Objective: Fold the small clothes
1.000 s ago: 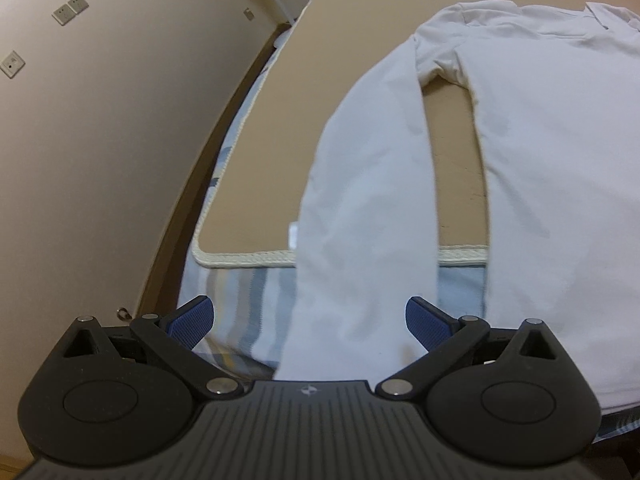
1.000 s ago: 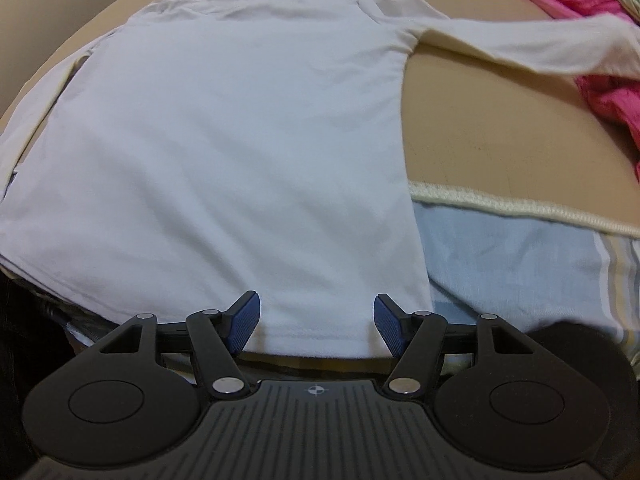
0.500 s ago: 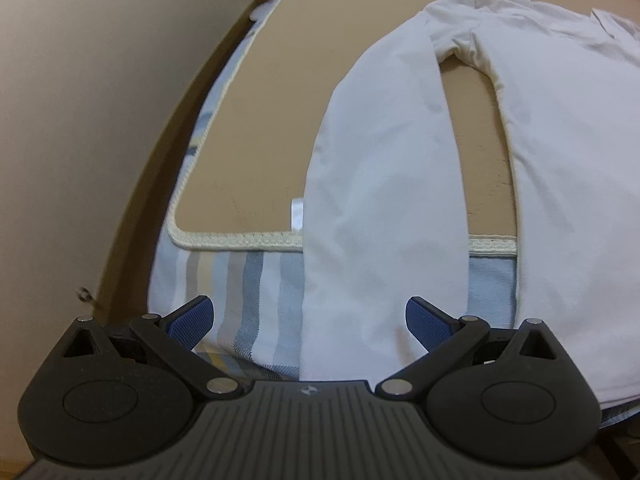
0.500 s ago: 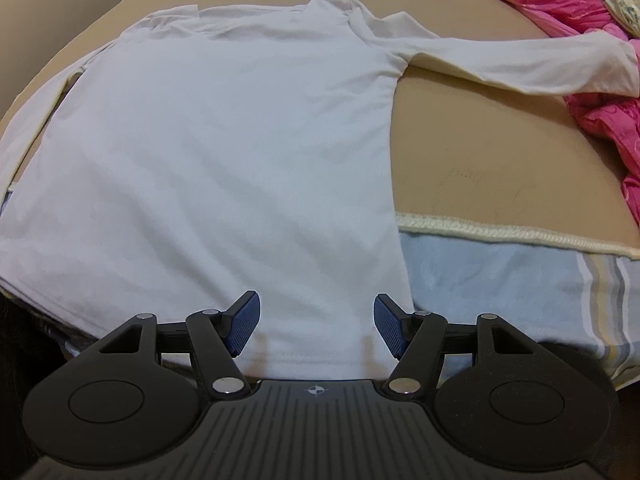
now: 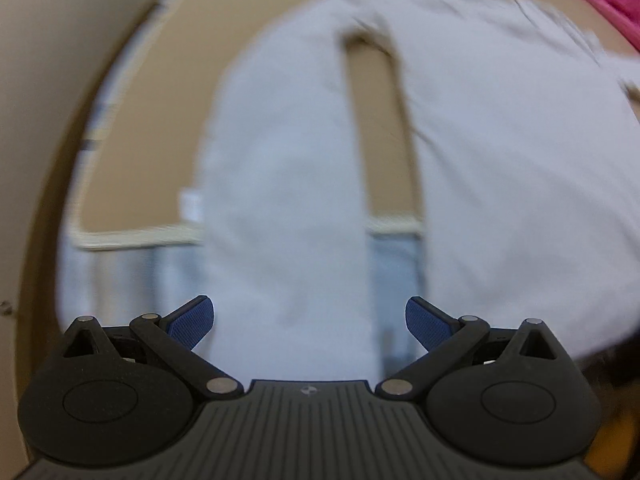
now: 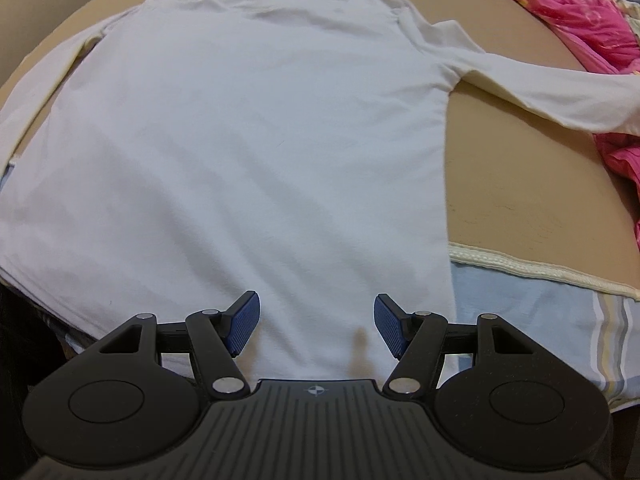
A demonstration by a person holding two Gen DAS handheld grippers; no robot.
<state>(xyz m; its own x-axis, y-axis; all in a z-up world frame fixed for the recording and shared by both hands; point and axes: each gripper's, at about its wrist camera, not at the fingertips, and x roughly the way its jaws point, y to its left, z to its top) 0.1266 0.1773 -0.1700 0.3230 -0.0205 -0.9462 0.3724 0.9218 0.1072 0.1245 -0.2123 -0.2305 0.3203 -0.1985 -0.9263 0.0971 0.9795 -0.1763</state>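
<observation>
Tan mat (image 6: 520, 184) on bed carries the white shirt (image 6: 248, 152), spread flat. Right gripper (image 6: 316, 322) points steeply down over the hem, jaws wide, holding nothing. Left gripper (image 5: 310, 320) likewise, jaws wide and empty over the sleeve (image 5: 280, 200); view blurred.

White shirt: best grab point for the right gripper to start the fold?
Probably the hem of the white shirt, near its right corner. The shirt lies flat, so only its edges give the pads something to pinch, and that hem sits just ahead of the open right gripper. Come in low from the near side, over the striped sheet, one finger under the edge.
</observation>
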